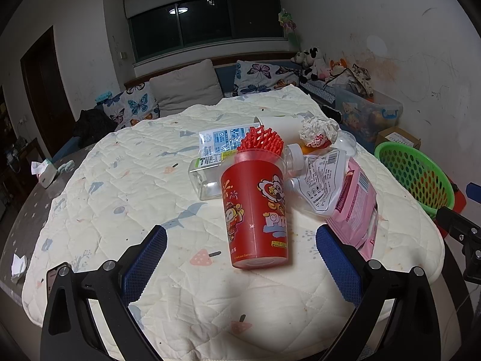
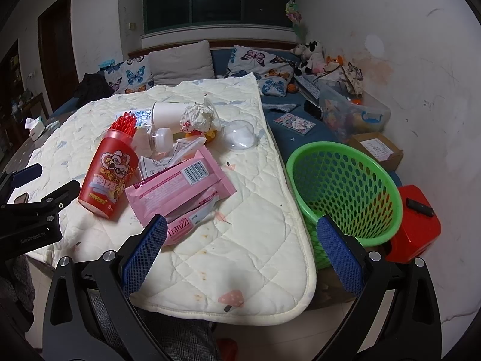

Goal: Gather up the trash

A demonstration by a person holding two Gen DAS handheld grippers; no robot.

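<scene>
A: Left gripper (image 1: 240,270), jaws apart, holding nothing. Right gripper (image 2: 242,258), the same.

B: The red cup (image 1: 255,207) stands just beyond the left one. Close squarely on its lower body, then carry it right to the green basket (image 2: 345,192).

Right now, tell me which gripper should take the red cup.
Left. The left gripper is open with the red cup directly between its jaws' line, while the right gripper faces bare quilt and the green basket.

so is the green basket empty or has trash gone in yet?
Empty: the basket shows only bare mesh inside; all trash sits on the quilt.
</scene>
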